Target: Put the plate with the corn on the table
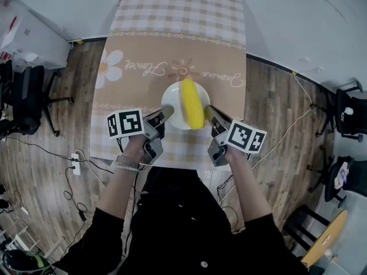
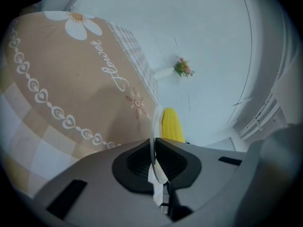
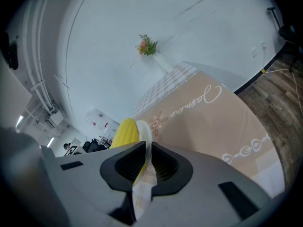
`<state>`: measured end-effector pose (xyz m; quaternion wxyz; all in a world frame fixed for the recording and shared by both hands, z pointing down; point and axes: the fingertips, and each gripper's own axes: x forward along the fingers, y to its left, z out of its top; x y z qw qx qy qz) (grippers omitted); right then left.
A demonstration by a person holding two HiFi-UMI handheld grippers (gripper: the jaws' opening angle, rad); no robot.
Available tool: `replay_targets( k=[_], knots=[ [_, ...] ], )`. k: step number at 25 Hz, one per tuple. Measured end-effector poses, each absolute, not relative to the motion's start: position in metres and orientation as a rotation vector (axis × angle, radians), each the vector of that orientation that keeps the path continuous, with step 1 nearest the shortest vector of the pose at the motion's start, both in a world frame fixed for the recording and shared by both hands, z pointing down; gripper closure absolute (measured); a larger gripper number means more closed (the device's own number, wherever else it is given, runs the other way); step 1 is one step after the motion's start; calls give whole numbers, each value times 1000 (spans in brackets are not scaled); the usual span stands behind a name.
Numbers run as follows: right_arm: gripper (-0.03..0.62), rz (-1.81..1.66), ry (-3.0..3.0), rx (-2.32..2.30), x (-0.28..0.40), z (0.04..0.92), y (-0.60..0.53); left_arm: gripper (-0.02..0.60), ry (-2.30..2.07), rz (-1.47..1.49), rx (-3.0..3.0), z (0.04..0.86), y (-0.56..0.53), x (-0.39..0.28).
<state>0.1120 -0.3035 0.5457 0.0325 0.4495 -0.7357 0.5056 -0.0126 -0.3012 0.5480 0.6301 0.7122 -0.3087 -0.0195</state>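
- the left gripper [image 1: 164, 114] is clamped tight on the plate [image 1: 171, 103] rim, at roughly its 8 o'clock
- the right gripper [image 1: 210, 113] is pinching the rim too, at about 4 o'clock
- the left forearm [image 1: 117, 193] and right forearm [image 1: 248, 182] reach forward and angle in toward each other
- the corn [image 1: 192, 103] lies 12-to-6 on the plate, a bit right of centre
- the plate is over the near half of the table [image 1: 172, 50]; can't tell if it's actually touching down

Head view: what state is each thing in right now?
White round plate: gripped at opposite rims, over the checked tablecloth; whether it touches, unclear.
Yellow corn cob: lying on the plate.
Left tongs: shut on the plate's rim.
Right tongs: shut on the plate's rim.
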Motion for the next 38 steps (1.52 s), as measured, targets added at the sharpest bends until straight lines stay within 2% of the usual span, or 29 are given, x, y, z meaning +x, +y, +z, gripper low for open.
replay_targets(
  k=[38],
  knots=[
    [514,1376,-2023,1331,120,618,-325,543,-776,204,1602,615,-321,-4]
  ],
)
